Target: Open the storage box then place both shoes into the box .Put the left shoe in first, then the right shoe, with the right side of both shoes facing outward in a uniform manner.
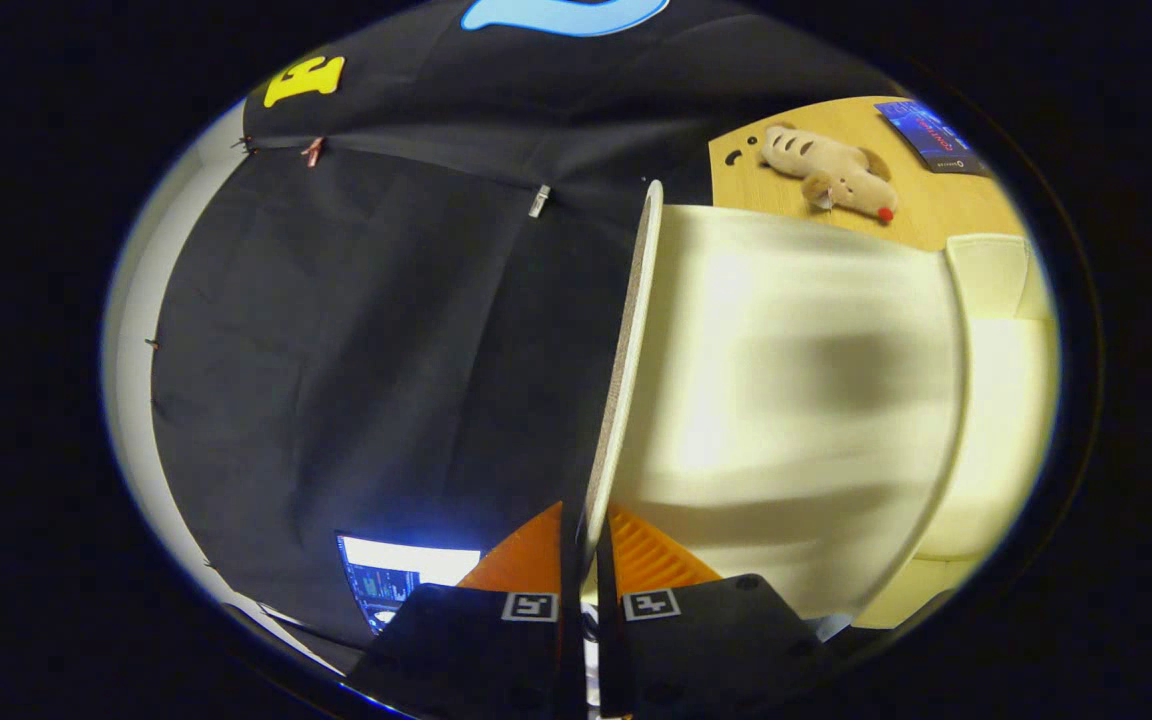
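Hand-held gripper point(586, 545) is nearly closed, both fingers pinching the thin edge of the storage box lid point(626, 360). The lid stands swung up, edge-on between the fingers, with the cream storage box point(806, 400) just to its right. Wooden tabletop point(926, 215) beyond carries a plush toy point(831, 172) and a card point(929, 135).

Risk: the grip sits on a narrow rim, so the lid could slip free and fall shut if the arc is mismatched.

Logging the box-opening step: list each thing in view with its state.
Gripper: shut on the lid's edge.
Storage box lid: raised, seen edge-on, held between the fingers.
Plush toy: lying on the wooden table, beyond the lid.
Screen: lit.
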Available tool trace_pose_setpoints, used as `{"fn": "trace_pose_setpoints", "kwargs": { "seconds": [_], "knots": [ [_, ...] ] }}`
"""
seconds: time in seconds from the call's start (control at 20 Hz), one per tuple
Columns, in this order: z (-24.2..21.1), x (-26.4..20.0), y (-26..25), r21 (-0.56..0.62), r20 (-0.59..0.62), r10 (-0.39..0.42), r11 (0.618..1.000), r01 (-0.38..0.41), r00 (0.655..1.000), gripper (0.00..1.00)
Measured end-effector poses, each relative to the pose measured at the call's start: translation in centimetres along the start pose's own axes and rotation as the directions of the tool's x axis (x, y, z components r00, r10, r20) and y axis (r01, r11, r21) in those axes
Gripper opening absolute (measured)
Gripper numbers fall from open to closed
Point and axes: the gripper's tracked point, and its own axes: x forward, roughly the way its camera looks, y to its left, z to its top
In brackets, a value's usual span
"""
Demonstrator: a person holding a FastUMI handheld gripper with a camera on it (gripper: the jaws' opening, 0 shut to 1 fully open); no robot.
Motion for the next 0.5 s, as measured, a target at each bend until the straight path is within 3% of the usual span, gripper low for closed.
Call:
{"fn": "trace_pose_setpoints", "kwargs": {
  "seconds": [0.15,0.25,0.5],
  "knots": [
    [-0.8,2.1,-1.3,-0.008,-0.01,-0.056,0.998,0.056,0.998,0.08],
    [-1.0,2.7,-2.4,-0.041,-0.006,-0.099,0.994,0.098,0.995,0.15],
    [0.2,-0.2,-3.7,-0.173,0.063,-0.152,0.972,0.16,0.986,0.9]
  ]
}}
